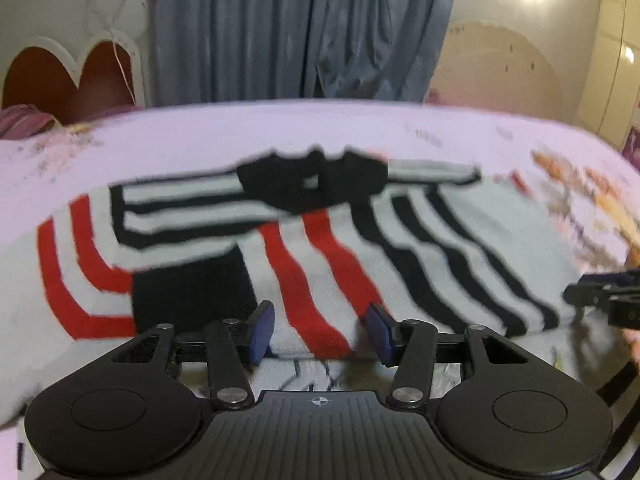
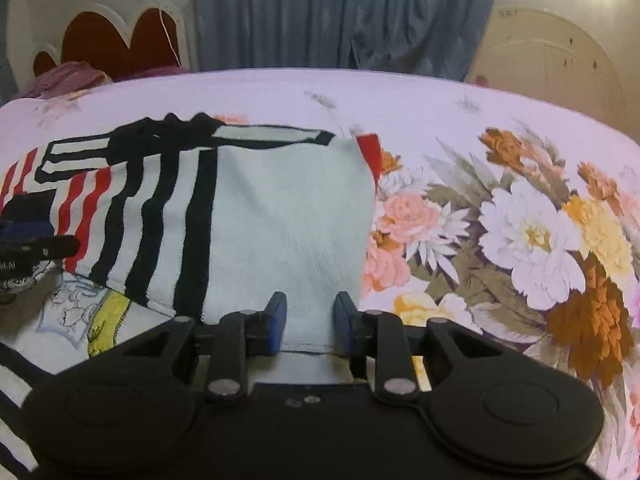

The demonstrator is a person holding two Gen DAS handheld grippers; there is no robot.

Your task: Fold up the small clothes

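Note:
A white shirt with red and black stripes (image 1: 320, 248) lies on the bed, its sleeves folded in over the body and its black collar at the far end. My left gripper (image 1: 320, 330) is open, its blue pads over the near hem by the red stripes. My right gripper (image 2: 310, 322) is open over the plain white part of the shirt (image 2: 288, 216) at the near hem. The right gripper also shows in the left wrist view (image 1: 604, 298) at the right edge. The left gripper shows at the left edge of the right wrist view (image 2: 28, 240).
The bed has a pale pink sheet (image 1: 280, 128) with a floral print (image 2: 520, 236) to the right of the shirt. A printed garment with yellow (image 2: 92, 312) lies under the shirt's near left corner. Blue curtains (image 1: 304, 28) and a red headboard (image 1: 68, 76) stand behind.

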